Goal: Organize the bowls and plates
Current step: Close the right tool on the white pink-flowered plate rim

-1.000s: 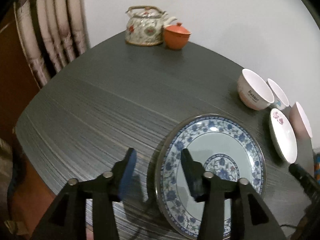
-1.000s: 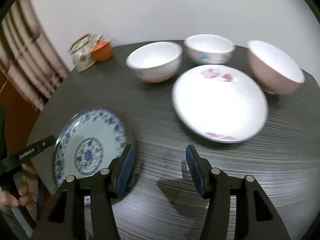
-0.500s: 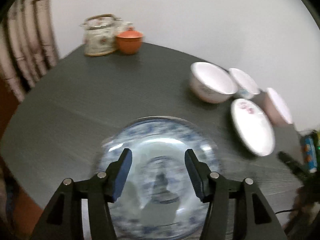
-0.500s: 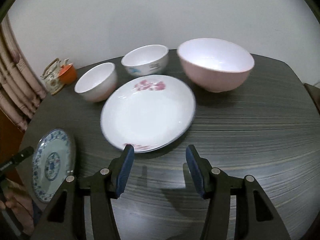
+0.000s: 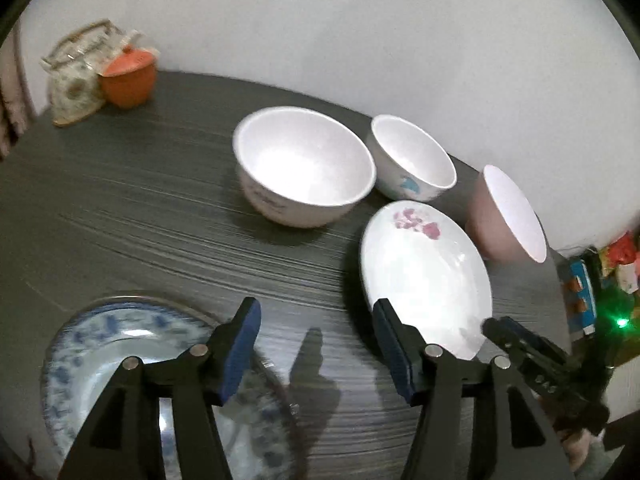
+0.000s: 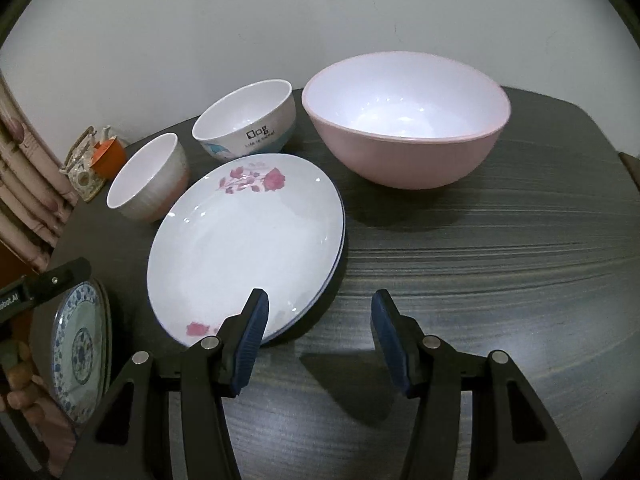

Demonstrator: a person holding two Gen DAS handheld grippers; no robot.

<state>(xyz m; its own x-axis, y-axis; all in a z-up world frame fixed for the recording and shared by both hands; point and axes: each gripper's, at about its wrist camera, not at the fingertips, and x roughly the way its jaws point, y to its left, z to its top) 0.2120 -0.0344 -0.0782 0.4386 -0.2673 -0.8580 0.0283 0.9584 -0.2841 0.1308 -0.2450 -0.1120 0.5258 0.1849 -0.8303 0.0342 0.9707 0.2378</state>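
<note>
A blue-patterned plate (image 5: 120,356) lies at the near left table edge, under my left finger; it also shows in the right wrist view (image 6: 80,356). A white plate with pink flowers (image 5: 424,272) (image 6: 248,248) lies mid-table. Behind it stand a white bowl (image 5: 304,168) (image 6: 148,180), a small bowl with a blue print (image 5: 412,160) (image 6: 248,120) and a large pink bowl (image 5: 504,216) (image 6: 404,120). My left gripper (image 5: 316,344) is open and empty between the two plates. My right gripper (image 6: 320,336) is open and empty, its left finger over the white plate's near rim.
A patterned teapot (image 5: 76,76) and an orange lidded cup (image 5: 128,76) stand at the far left corner of the dark wood-grain table (image 6: 500,260). A striped curtain (image 6: 24,184) hangs at the left. Coloured packages (image 5: 600,276) lie beyond the table's right edge.
My left gripper has swung right, off the blue plate's centre toward the bowls. My right gripper has moved right and closer to the white plate and pink bowl. Both stayed open.
</note>
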